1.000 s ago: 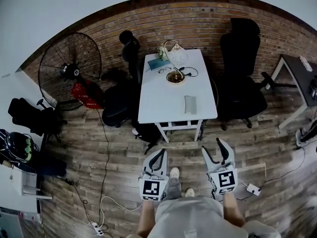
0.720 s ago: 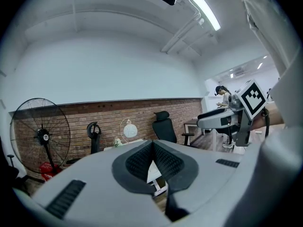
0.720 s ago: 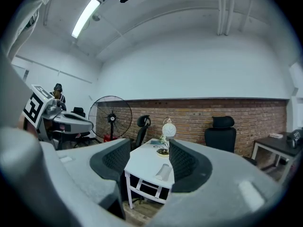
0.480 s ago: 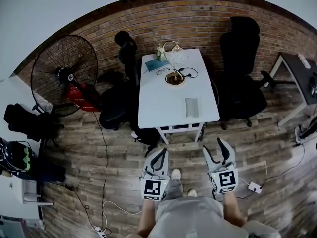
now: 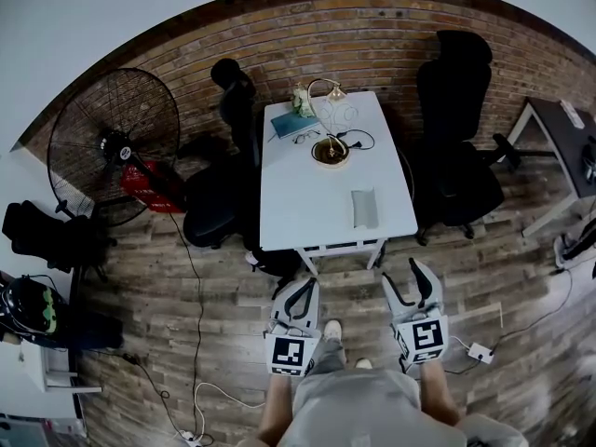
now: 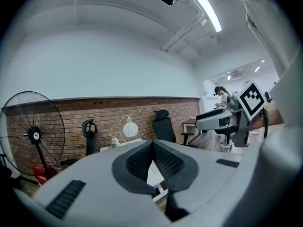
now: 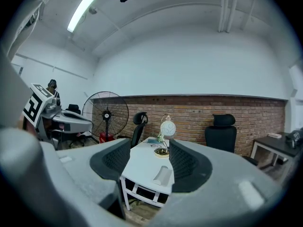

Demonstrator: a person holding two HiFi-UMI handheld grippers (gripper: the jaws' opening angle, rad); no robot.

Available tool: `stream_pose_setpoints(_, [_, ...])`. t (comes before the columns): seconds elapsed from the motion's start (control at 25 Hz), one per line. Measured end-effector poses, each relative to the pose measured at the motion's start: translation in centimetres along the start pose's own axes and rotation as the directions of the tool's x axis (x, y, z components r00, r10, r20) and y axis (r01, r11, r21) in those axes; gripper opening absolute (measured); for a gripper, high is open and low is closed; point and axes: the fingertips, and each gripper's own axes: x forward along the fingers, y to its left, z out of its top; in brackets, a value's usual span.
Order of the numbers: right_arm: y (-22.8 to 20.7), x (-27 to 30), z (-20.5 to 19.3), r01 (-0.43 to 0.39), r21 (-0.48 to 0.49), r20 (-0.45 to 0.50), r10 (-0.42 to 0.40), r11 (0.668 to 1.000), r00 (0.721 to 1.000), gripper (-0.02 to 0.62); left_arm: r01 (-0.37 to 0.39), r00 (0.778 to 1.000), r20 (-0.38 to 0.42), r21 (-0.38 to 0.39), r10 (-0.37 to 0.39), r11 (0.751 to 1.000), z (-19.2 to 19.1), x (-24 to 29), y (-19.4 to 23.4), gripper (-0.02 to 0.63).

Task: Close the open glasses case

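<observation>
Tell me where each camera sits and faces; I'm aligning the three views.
Head view: on the person's head, looking steeply down at the white table and glasses case; shows left gripper, right gripper, shoes.
Left gripper view: on the left gripper, facing the brick wall along fingers closed together.
Right gripper view: on the right gripper, facing the table between parted fingers.
Shared: all show the table; both gripper views show the fan.

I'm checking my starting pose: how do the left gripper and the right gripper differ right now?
The left gripper has its fingers meeting at the tips; the right gripper has them apart. The right gripper frames the glasses case on the white table between its fingers; the left gripper's slit shows only a sliver of table. Both are empty and held low, short of the table.
</observation>
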Motion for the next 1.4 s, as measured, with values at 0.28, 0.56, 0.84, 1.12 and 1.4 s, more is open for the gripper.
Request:
stream_pose_setpoints(0.28, [-0.6, 2.6, 0.2, 0.018, -0.002, -0.024, -0.018, 1.000, 1.000, 0.258, 0.021, 1.000, -0.001, -0.007, -0.021, 1.000, 0.1, 2.4, 1.9, 0.005])
stream_pose_setpoints(0.56, [-1.2, 5.6, 0.1, 0.048, 0.001, -0.047, -0.048, 0.999, 0.998, 0.258, 0.059, 0.998, 0.015, 0.003, -0.059, 0.998, 0.2, 5.1, 4.1, 0.005])
stream_pose_setpoints(0.84, [-1.6, 9.4, 0.5, 0.084, -0.001, -0.054, -0.084, 0.996, 0.995, 0.258, 0.095, 0.995, 0.012, -0.009, -0.095, 0.995, -0.2, 8.4, 6.9, 0.005])
stream_pose_setpoints(1.12, [-1.3, 12.9, 1.3, 0.117, -0.013, -0.051, -0.118, 0.993, 0.992, 0.258, 0.144, 0.989, 0.025, 0.003, -0.144, 0.990, -0.1, 11.0, 9.6, 0.005])
stream_pose_setpoints(1.4, [-1.1, 14.7, 1.3, 0.136, -0.017, -0.067, -0.137, 0.991, 0.988, 0.258, 0.174, 0.984, 0.037, -0.005, -0.174, 0.985, -0.2, 12.7, 11.2, 0.005])
